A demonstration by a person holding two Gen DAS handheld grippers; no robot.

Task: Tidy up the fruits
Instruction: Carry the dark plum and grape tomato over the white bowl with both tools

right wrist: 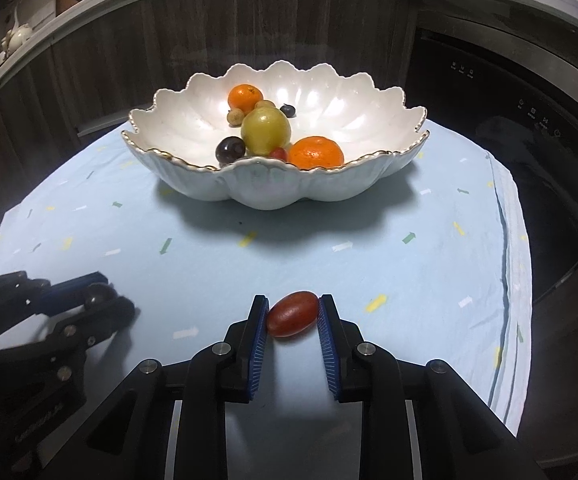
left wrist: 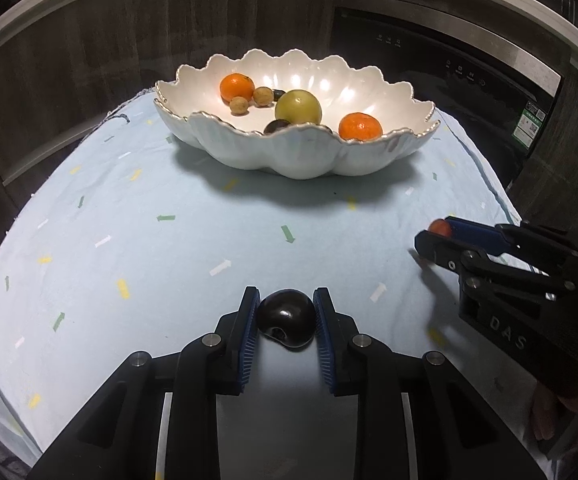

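Note:
A white scalloped bowl with a gold rim stands on the light blue cloth at the far side. It holds two oranges, a yellow-green apple, small brown fruits and dark plums. My left gripper is shut on a dark plum near the cloth's front edge. My right gripper is shut on a red oval tomato; it also shows in the left wrist view, to the right.
The light blue cloth with small arrow marks covers the table. Dark wood cabinets and a dark appliance front stand behind and to the right. The cloth's right edge hangs folded.

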